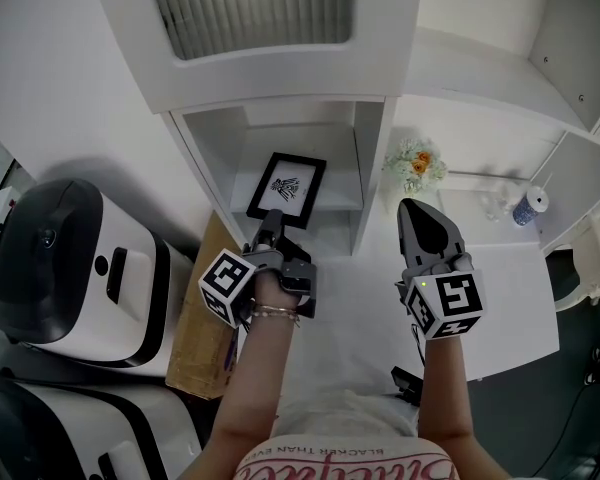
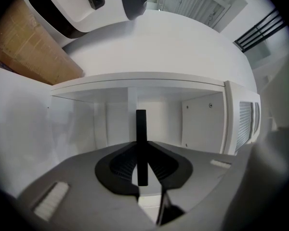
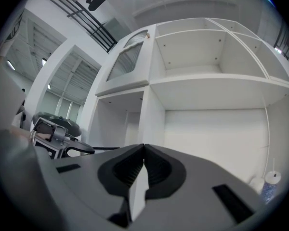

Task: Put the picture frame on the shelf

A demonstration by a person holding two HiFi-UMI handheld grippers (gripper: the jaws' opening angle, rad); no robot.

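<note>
Both forearms reach forward from below, each carrying a gripper. On the left, the left gripper (image 1: 271, 222) has its jaws clamped on the near edge of the black picture frame (image 1: 288, 186), holding it inside an open compartment of the white shelf (image 1: 372, 168). Beside it the right gripper (image 1: 418, 211) hovers with jaws pressed together on nothing, near a small bunch of flowers (image 1: 416, 164)
</note>
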